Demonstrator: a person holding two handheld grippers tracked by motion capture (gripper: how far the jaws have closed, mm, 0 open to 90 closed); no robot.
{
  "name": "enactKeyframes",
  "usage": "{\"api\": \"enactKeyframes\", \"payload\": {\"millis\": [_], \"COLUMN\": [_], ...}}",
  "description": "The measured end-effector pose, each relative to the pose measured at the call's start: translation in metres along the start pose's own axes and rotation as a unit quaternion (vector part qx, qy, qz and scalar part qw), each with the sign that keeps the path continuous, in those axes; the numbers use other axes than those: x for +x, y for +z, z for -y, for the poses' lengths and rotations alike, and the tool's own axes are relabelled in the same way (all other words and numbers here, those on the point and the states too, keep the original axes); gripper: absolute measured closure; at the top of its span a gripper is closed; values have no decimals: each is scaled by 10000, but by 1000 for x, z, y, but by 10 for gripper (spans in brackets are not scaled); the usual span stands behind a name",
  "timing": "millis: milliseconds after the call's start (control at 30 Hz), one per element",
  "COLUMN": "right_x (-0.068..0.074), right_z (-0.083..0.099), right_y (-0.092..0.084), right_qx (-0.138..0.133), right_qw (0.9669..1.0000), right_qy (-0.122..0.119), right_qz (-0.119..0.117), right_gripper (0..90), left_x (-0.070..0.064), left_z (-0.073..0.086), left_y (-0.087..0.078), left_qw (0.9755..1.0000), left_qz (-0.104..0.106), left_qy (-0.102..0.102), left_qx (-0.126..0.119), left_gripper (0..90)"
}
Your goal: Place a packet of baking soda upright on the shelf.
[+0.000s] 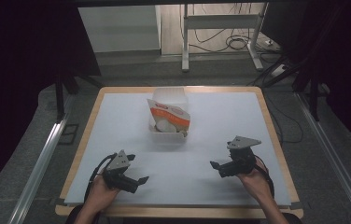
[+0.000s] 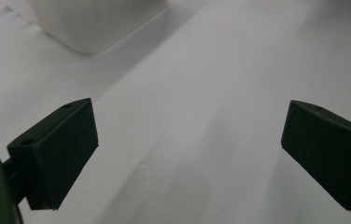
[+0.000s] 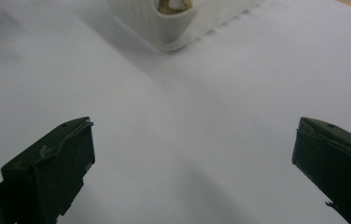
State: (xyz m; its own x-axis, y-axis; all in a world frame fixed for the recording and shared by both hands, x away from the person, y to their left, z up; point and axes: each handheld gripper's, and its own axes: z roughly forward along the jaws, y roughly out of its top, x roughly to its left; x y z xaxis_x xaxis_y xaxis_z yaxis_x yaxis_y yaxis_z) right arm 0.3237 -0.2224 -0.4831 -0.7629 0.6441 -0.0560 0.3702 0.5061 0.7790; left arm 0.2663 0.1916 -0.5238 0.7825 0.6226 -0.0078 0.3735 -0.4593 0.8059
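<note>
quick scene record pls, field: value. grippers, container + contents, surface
left gripper: open, jaws wide apart, nothing between them, near front left of the table
right gripper: open, nothing between its jaws, near front right
container: white plastic bin, at table centre toward the far edge, apart from both grippers
contents: orange and white packet leaning upright in the bin; pale rounded item beside it, kind unclear
surface: white table sheet on a wood-edged table
contact: neither gripper touches the bin

bare white table (image 1: 197, 154) before both claws, bin (image 1: 169, 135) blocking centre
</note>
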Motion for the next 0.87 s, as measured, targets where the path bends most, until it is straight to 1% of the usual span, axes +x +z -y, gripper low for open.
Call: {"api": "enactKeyframes", "payload": {"millis": [33, 67, 100, 133, 167, 200, 233, 300, 333, 367, 400, 433, 467, 500, 533, 567, 600, 667, 733, 833, 867], "right_x": [1, 1, 1, 1, 2, 2, 1, 2, 2, 2, 2, 2, 1, 1, -1, -2, -2, -7, -8, -9, -9], "right_z": [4, 4, 8, 8, 14, 14, 20, 23, 30, 30, 36, 36, 42, 42, 48, 51, 51, 54, 55, 56, 56], "right_y": [-6, -6, -12, -12, -17, -17, -23, -25, -30, -30, -34, -34, -38, -38, -40, -40, -40, -40, -39, -37, -37], "right_qx": [-24, -24, -32, -32, -19, -19, 7, 30, 95, 95, 151, 151, 217, 217, 257, 281, 281, 291, 270, 334, 334], "right_qw": [10000, 10000, 9999, 9999, 9998, 9998, 9997, 9995, 9992, 9992, 9987, 9987, 9982, 9982, 9976, 9973, 9973, 9968, 9967, 9967, 9967], "right_qy": [23, 23, 38, 38, 73, 73, 117, 149, 194, 194, 198, 198, 224, 224, 356, 434, 434, 551, 597, 575, 575], "right_qz": [35, 35, 106, 106, 178, 178, 229, 264, 345, 345, 440, 440, 513, 513, 538, 525, 525, 500, 474, 468, 468], "right_gripper": [0, 0, 0, 0, 0, 0, 0, 0, 0, 0, 0, 0, 0, 0, 0, 0, 0, 0, 0, 0, 0], "left_x": [0, 0, 0, 0, 0, 0, 0, 0, 0, 0, 0, 0, -1, -1, -4, -6, -6, -8, -8, -5, -5], "left_z": [0, 0, 1, 1, 1, 1, 1, 2, 2, 2, 2, 2, 2, 2, 2, 2, 2, 2, 2, 1, 1], "left_y": [0, 0, 0, 0, -1, -1, -2, -2, -1, -1, 0, 1, 2, 2, 2, 2, 2, 4, 4, 2, 2], "left_qw": [10000, 10000, 9999, 9999, 9998, 9998, 9996, 9996, 9996, 9996, 9996, 9996, 9994, 9994, 9987, 9984, 9984, 9981, 9982, 9987, 9987], "left_qz": [-27, -27, -43, -43, -46, -46, -32, -47, -64, -74, -73, -78, -89, -89, -138, -171, -171, -182, -186, -211, -211], "left_qy": [25, 25, 59, 59, 79, 79, 81, 95, 114, 132, 151, 180, 274, 274, 451, 514, 514, 571, 565, 437, 437], "left_qx": [-19, -19, -84, -84, -164, -164, -251, -267, -263, -251, -236, -218, -177, -177, -174, -160, -160, -103, -92, -173, -173], "left_gripper": [38, 35, 32, 31, 29, 24, 19, 15, 13, 13, 7, 7, 8, 8, 9, 9, 9, 9, 8, 5, 2]}}
